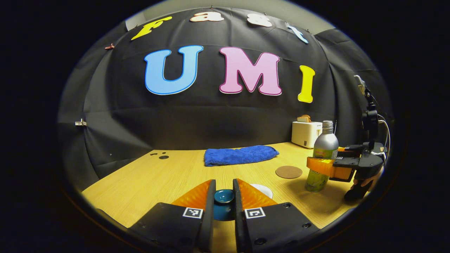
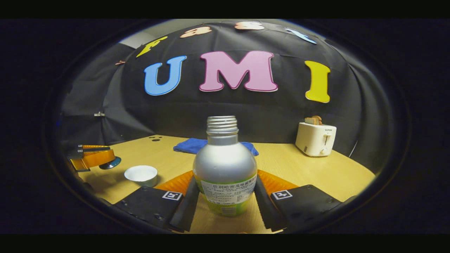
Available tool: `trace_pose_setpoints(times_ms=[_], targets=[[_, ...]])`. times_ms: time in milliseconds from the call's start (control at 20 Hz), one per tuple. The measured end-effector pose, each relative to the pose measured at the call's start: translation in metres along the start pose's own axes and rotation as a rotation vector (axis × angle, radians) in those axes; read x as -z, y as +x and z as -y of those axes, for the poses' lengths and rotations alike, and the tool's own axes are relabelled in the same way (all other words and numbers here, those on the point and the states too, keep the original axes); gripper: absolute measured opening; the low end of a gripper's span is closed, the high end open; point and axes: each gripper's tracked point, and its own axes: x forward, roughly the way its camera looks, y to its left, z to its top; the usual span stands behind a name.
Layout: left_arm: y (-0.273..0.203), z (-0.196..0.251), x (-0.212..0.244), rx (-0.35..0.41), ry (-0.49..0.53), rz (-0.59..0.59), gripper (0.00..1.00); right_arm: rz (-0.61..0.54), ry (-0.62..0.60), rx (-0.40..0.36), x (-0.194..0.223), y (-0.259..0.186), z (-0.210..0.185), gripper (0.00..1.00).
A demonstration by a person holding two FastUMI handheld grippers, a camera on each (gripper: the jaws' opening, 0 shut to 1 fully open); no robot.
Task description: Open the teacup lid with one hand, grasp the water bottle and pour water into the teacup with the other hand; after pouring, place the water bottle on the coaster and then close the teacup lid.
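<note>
My left gripper [image 1: 224, 186] is shut on the knob of the teal teacup lid [image 1: 224, 196], held off the cup. Behind my right-hand finger shows the rim of the white teacup [image 1: 263, 190]. In the right gripper view the teacup [image 2: 141, 175] stands uncovered, and the left gripper [image 2: 94, 158] holds the lid [image 2: 111, 163] up and to its left. My right gripper [image 2: 225, 175] is shut on the silver water bottle [image 2: 225, 165], which is upright with no cap. From the left gripper view, the bottle [image 1: 323, 158] stands near the right table edge in the right gripper [image 1: 325, 167]. A round brown coaster [image 1: 289, 172] lies left of the bottle.
A blue towel [image 1: 240, 155] lies at the back of the wooden table [image 1: 158, 182]. A white toaster [image 1: 306, 133] with toast stands at the back right, also seen as the toaster [image 2: 315, 138]. A hand [image 1: 365, 182] holds the right gripper.
</note>
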Motion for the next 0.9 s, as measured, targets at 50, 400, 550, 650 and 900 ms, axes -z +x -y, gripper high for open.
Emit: trace_pose_setpoints(times_ms=[50, 400, 550, 650, 900], targets=[[-0.001, -0.003, 0.000, -0.005, 0.001, 0.003, 0.29, -0.007, -0.045, -0.002, 0.000, 0.002, -0.002, 0.77], [-0.008, -0.029, -0.003, -0.033, -0.001, 0.016, 0.29, -0.023, -0.297, 0.042, -0.011, 0.015, 0.004, 0.77], [-0.011, -0.043, -0.004, -0.057, 0.012, 0.022, 0.29, 0.000, -0.460, 0.054, -0.019, 0.018, 0.003, 0.77], [-0.013, -0.049, -0.006, -0.066, 0.014, 0.028, 0.29, 0.017, -0.553, 0.056, -0.025, 0.018, -0.001, 0.72], [-0.020, -0.057, -0.009, -0.065, -0.013, 0.039, 0.29, 0.059, -0.775, 0.062, -0.027, 0.020, -0.015, 0.77]])
